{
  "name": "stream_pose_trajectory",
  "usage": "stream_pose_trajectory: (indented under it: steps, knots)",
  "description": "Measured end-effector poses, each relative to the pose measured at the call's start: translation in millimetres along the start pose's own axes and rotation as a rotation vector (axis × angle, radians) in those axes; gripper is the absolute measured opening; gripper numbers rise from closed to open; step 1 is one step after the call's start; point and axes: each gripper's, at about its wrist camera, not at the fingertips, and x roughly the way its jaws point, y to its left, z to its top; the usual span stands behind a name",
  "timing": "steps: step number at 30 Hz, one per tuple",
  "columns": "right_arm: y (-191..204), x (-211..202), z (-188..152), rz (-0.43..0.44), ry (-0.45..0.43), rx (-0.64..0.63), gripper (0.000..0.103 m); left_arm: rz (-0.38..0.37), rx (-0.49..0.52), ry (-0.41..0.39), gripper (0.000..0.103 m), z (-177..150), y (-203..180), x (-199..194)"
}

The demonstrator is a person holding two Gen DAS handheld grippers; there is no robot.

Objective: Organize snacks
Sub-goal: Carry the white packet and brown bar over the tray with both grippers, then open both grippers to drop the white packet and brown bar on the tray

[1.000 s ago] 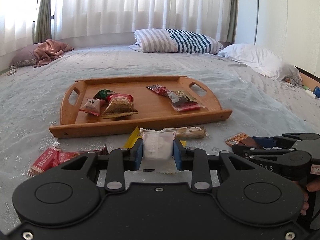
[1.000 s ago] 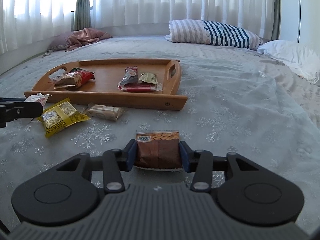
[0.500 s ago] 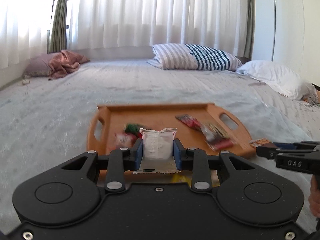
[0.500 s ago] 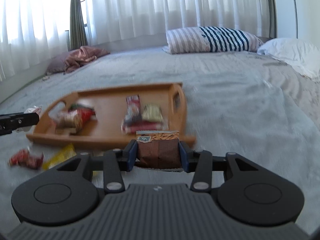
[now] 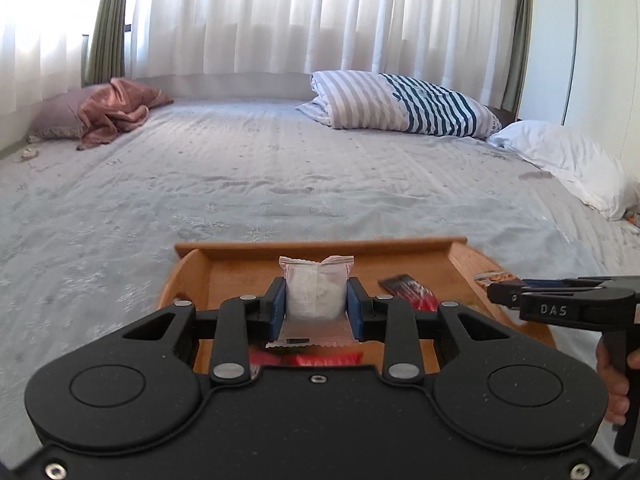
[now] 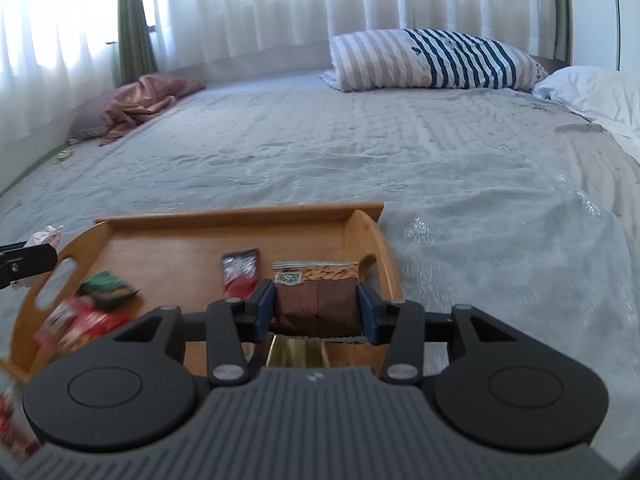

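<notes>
A wide bed [image 5: 280,176] under a pale grey-blue spread fills both views, with a striped pillow [image 5: 396,104] and a white pillow [image 5: 568,160] at its far side. On the spread sits the wooden tray [image 6: 240,216], light orange-brown with a low rim and cut-out handles. Several snacks lie inside it: a red and black packet [image 6: 239,270], a green wrapper [image 6: 106,284], and a red packet [image 6: 80,320] too blurred to read.

The left gripper [image 5: 316,304] is pinched on a white packet [image 5: 316,288] with crimped ends, held upright above the tray's left part. The right gripper [image 6: 316,306] is clamped on a brown packet [image 6: 316,296] with an almond picture along its top, held over the tray's right end, beside the handle.
</notes>
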Motion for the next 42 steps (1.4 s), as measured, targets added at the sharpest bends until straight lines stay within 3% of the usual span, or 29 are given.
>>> stream_pose_trajectory:
  steps: [8, 14, 37, 40, 42]
  knots:
    - [8, 41, 5, -0.022, 0.035, -0.023, 0.048, 0.065, -0.053, 0.072, 0.030, 7, 19, 67]
    - [11, 54, 1, -0.013, 0.047, -0.017, 0.049, 0.105, -0.076, 0.112, 0.030, -1, 29, 90]
    - [10, 57, -1, -0.007, 0.055, -0.017, 0.050, 0.136, -0.067, 0.130, 0.030, -8, 32, 100]
    - [9, 54, -1, -0.002, 0.043, -0.009, 0.056, 0.136, -0.063, 0.126, 0.032, -8, 31, 98]
    - [8, 51, -1, 0.003, 0.030, -0.007, 0.062, 0.137, -0.054, 0.121, 0.039, -7, 31, 98]
